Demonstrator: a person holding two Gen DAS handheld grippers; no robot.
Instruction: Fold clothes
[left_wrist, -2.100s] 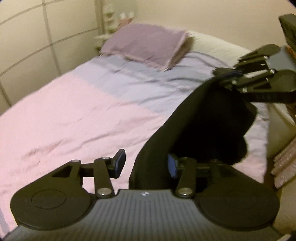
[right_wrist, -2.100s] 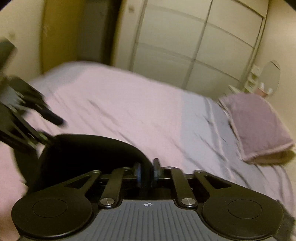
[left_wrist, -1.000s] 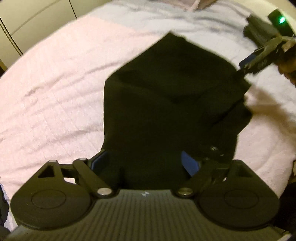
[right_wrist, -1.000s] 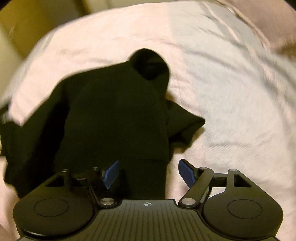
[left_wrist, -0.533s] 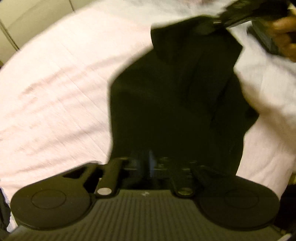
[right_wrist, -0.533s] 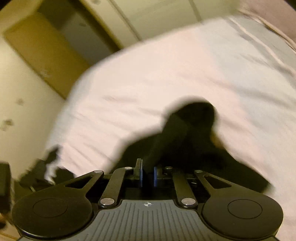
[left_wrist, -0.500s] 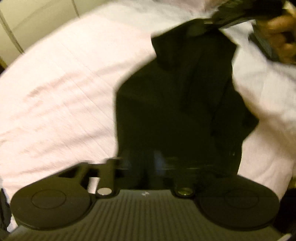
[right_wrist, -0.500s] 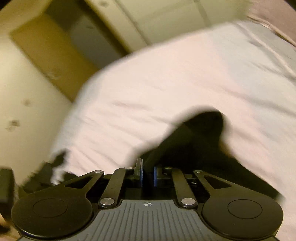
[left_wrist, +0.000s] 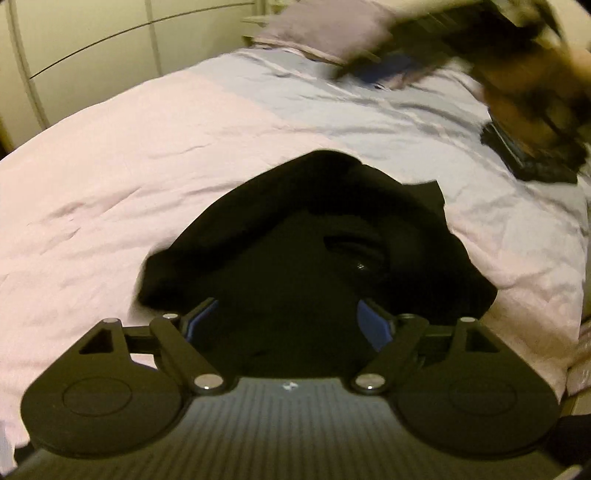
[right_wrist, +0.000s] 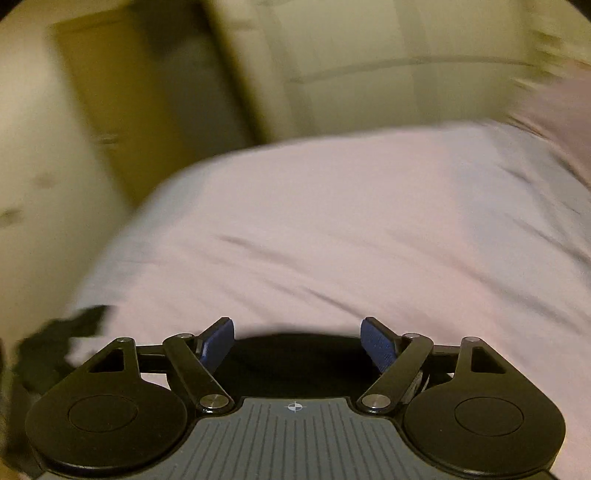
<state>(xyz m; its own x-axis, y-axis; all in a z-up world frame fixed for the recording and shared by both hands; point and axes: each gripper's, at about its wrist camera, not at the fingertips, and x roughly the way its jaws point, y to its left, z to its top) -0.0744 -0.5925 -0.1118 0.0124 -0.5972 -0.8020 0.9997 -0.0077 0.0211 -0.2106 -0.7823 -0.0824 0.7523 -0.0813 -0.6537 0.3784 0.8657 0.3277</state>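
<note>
A black garment (left_wrist: 314, 251) lies in a loose, rumpled heap on the pink bedspread (left_wrist: 110, 155). My left gripper (left_wrist: 286, 321) hovers over its near edge; the jaws are opening wide and the blue pads press on nothing. In the right wrist view my right gripper (right_wrist: 297, 341) is lifted above the bed, its jaws opening too, with only a dark sliver of the garment (right_wrist: 295, 354) below and nothing gripped. The right gripper (left_wrist: 391, 66) also appears blurred at the top right of the left wrist view, held by a hand (left_wrist: 524, 99).
A purple pillow (left_wrist: 325, 33) lies at the head of the bed, on the lilac part of the cover (left_wrist: 332, 96). Pale wardrobe doors (left_wrist: 92, 44) stand beyond the bed. A brown door (right_wrist: 122, 110) shows in the right wrist view. The left gripper (right_wrist: 55, 343) is a dark blur at that view's left edge.
Both grippers shut on the garment half a second ago and have since let go. The right one rose away from it, and the garment dropped into a heap on the bed.
</note>
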